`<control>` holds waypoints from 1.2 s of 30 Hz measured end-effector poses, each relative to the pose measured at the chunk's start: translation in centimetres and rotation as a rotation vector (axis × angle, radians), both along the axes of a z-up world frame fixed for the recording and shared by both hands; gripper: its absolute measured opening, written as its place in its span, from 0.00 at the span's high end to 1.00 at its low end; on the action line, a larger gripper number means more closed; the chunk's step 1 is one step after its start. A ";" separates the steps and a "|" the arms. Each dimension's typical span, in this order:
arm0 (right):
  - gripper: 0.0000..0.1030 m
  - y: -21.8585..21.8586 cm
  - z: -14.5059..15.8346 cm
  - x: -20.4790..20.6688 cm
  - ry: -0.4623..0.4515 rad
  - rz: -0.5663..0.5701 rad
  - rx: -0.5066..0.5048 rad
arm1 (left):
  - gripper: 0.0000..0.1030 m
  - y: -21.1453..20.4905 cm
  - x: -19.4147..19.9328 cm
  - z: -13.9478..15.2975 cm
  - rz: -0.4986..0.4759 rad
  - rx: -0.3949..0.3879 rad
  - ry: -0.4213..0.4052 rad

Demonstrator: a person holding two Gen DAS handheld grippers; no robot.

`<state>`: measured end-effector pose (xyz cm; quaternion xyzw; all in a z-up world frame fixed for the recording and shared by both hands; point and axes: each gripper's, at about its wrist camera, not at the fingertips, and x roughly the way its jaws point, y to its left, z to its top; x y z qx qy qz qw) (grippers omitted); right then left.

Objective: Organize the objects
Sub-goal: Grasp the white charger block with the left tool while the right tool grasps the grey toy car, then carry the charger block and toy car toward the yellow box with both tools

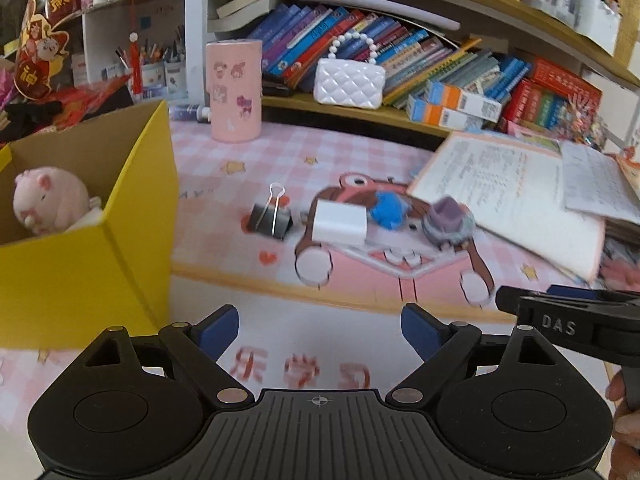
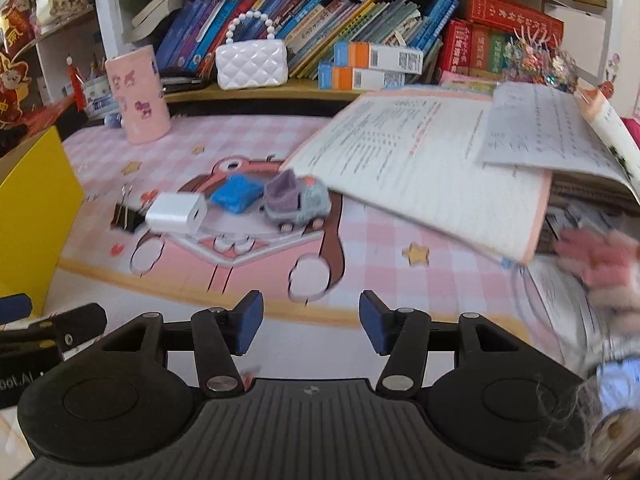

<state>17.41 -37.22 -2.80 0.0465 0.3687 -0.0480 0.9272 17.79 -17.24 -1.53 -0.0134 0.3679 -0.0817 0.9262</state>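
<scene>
At nine o'clock the yellow box (image 1: 92,240) already holds a pink plush pig (image 1: 50,200). Rightward on the desk (image 1: 352,148) lie, unsorted, a binder clip (image 1: 270,220), white charger (image 1: 339,224), blue pad (image 1: 387,211) and toy truck (image 1: 448,220), near twelve o'clock. Left tongs (image 1: 320,328) and right tongs (image 2: 311,324) are spread, empty. Judged barely started.

My left gripper (image 1: 320,330) hangs level with its blue-padded jaws spread wide, nothing between them. My right gripper (image 2: 311,328) sits beside it at much the same height, jaws also parted and bare. Part of my right hand (image 1: 624,420) shows at the edge of the left wrist view, wrapped round its handle.
</scene>
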 end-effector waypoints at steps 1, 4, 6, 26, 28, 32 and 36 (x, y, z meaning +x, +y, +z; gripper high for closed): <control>0.45 -0.3 -0.1 0.6 -0.005 0.010 0.003 | 0.12 -0.2 0.6 -0.1 0.004 -0.002 -0.001; 0.37 -0.9 -0.4 2.4 -0.017 0.038 -0.014 | 0.13 -0.8 2.6 -0.6 0.021 0.001 0.000; 0.30 -1.0 -0.7 3.5 -0.023 0.058 -0.026 | 0.13 -1.2 3.9 -0.9 0.029 0.002 0.000; 0.27 -2.1 -4.8 14.0 0.024 0.191 -0.028 | 0.18 -4.2 12.2 -4.2 -0.009 0.104 0.065; 0.40 -2.2 -5.0 14.2 0.020 0.200 -0.017 | 0.18 -4.4 12.4 -4.3 -0.009 0.104 0.063; 0.40 -3.0 -4.6 14.0 0.031 0.183 0.018 | 0.21 -5.1 13.2 -4.7 -0.016 0.116 0.052; 0.40 -3.8 -3.9 13.0 0.026 0.175 0.026 | 0.21 -5.5 14.2 -5.3 -0.021 0.141 0.048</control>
